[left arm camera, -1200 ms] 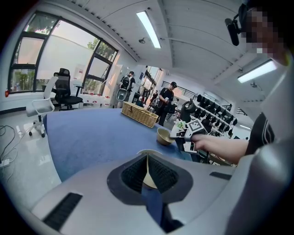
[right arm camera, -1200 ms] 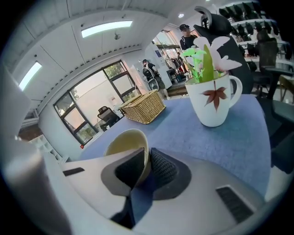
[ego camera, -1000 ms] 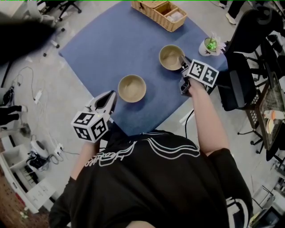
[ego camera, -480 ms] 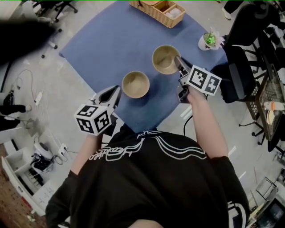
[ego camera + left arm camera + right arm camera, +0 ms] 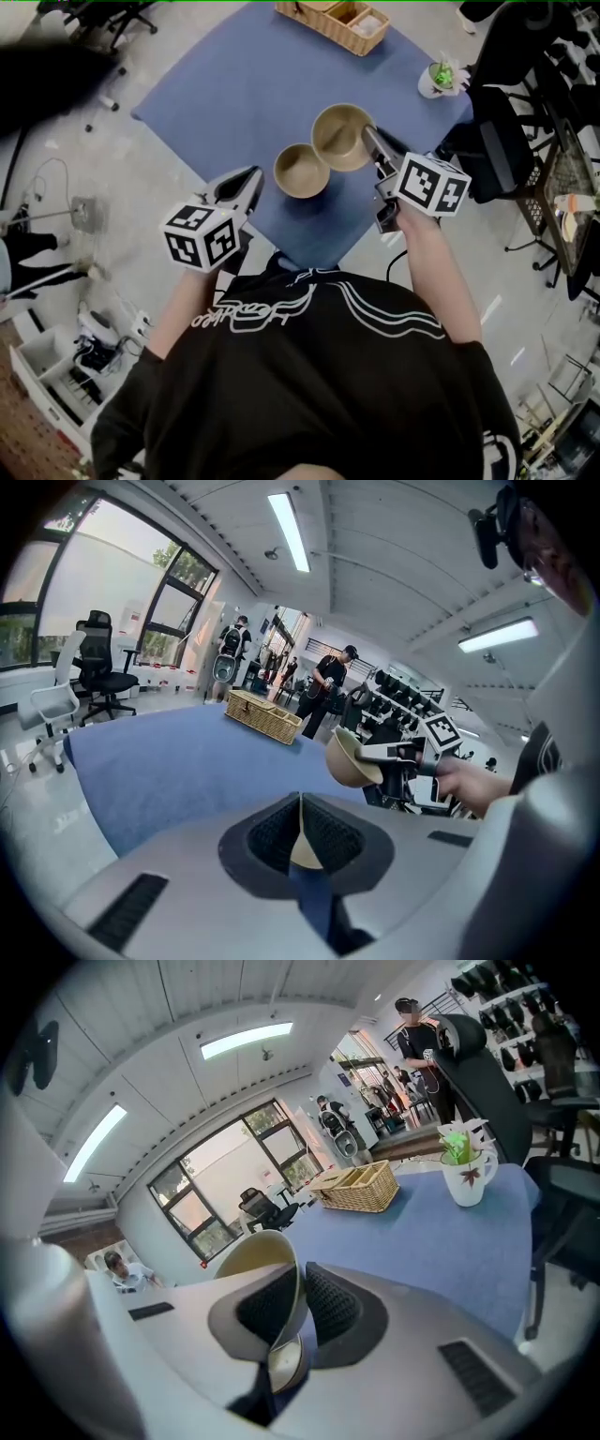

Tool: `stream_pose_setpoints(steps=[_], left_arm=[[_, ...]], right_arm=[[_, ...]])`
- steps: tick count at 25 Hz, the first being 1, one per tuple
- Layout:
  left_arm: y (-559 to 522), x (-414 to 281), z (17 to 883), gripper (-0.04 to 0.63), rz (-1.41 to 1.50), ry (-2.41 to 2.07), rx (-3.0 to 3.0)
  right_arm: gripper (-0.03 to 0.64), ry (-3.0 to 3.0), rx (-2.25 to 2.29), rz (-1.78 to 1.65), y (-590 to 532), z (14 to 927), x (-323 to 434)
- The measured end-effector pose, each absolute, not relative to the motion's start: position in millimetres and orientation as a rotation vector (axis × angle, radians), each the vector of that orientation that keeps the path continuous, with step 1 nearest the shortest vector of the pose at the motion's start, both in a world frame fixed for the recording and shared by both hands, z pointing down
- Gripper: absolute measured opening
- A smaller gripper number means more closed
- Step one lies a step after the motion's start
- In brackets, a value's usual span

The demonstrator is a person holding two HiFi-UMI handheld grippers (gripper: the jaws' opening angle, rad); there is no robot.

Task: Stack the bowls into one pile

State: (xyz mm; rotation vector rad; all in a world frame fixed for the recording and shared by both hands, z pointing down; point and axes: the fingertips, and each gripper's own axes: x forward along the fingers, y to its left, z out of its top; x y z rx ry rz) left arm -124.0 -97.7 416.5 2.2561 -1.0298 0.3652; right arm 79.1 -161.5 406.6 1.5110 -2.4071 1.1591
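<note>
Pinching the thin rim of a round tan bowl (image 5: 337,137), right gripper (image 5: 367,132) holds it raised just beside the second smooth bowl (image 5: 301,171) on the blue cloth-covered desk (image 5: 234,84); left gripper (image 5: 251,179) closed, empty.

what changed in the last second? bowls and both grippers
The right gripper, fingers clamped on the gripped bowl at its rim, carried it up and left, close to the second bowl. The left gripper rose slightly, shut and empty. The second bowl, basket and plant cup stayed put.
</note>
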Motion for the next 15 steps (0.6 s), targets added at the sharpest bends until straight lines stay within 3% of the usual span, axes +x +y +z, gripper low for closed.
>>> stream_pose_setpoints(steps=[15], left_arm=[[-98, -171, 410, 0.031, 0.364, -0.945, 2.314]], right_arm=[[0.054, -2.299, 1.497, 1.176, -122, 444, 17]])
